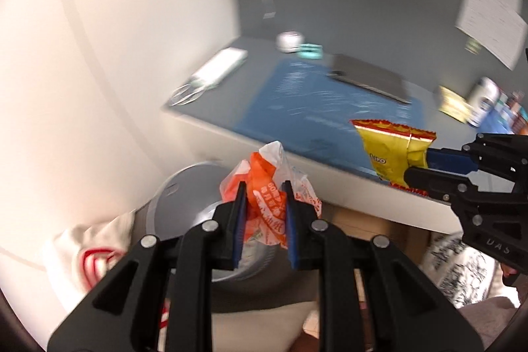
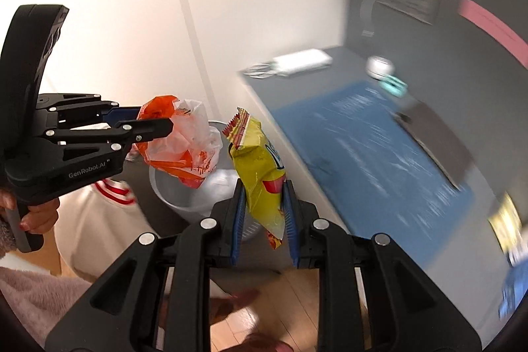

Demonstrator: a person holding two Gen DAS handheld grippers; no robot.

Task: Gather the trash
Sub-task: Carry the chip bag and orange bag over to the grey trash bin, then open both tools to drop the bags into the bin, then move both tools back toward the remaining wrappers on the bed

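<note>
Orange-and-clear crumpled plastic bag [image 1: 264,187] is pinched in our left tool [image 1: 265,213], yellow foil snack packet [image 2: 260,177] in our right tool [image 2: 264,213]; next we release both over the grey round bin [image 2: 184,197].

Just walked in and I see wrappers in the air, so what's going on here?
A person is clearing trash with a pair of tongs in each hand. The left tongs are shut on a crumpled orange and white plastic bag, the right tongs on a yellow snack bag. Both hang over a grey bin beside the desk, not yet dropped.
</note>
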